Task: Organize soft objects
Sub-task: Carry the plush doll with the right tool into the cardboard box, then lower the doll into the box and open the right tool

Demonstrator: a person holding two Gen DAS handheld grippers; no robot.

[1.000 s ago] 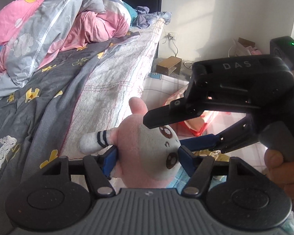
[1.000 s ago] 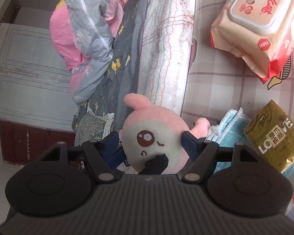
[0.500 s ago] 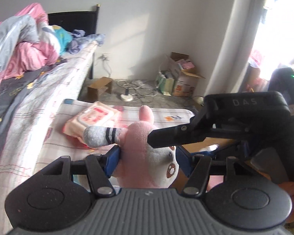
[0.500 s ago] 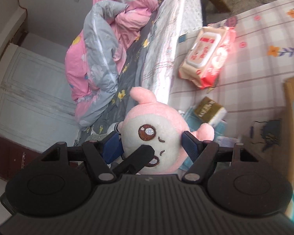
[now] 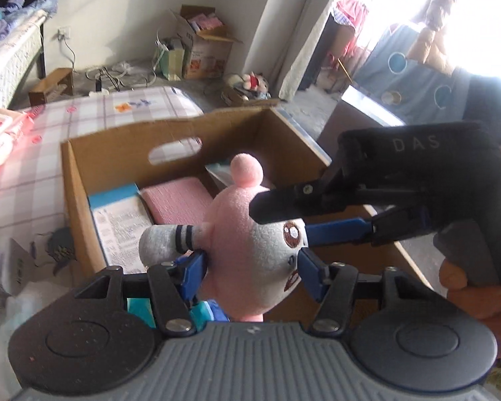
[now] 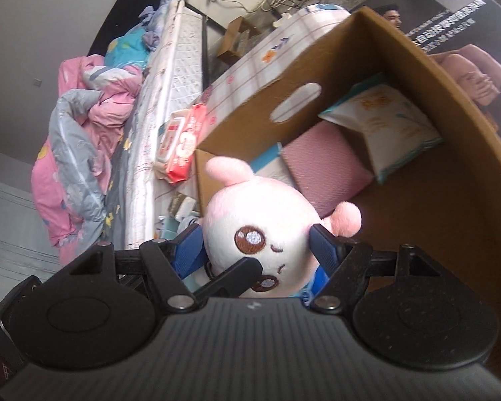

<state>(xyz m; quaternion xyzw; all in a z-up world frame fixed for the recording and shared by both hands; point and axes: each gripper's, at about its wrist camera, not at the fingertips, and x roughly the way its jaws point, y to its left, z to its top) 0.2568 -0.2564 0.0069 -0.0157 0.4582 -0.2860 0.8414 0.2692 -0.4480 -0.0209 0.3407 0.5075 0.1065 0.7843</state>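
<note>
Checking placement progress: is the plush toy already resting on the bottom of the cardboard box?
No, the plush toy is held above the open cardboard box, clamped in both the left claw and the right claw.

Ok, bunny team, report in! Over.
Left gripper and right gripper both shut on pink-and-white plush toy. Toy above open brown cardboard box. Nothing blocking.

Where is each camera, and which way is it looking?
Left wrist: sits on the left gripper, looking along its fingers at the plush toy over the open cardboard box; the right gripper and the person's hand show too.
Right wrist: sits on the right gripper, looking down past the plush toy into the cardboard box, bed behind; one left gripper finger crosses below the face.
Both share: toy, box, pink pack inside.
</note>
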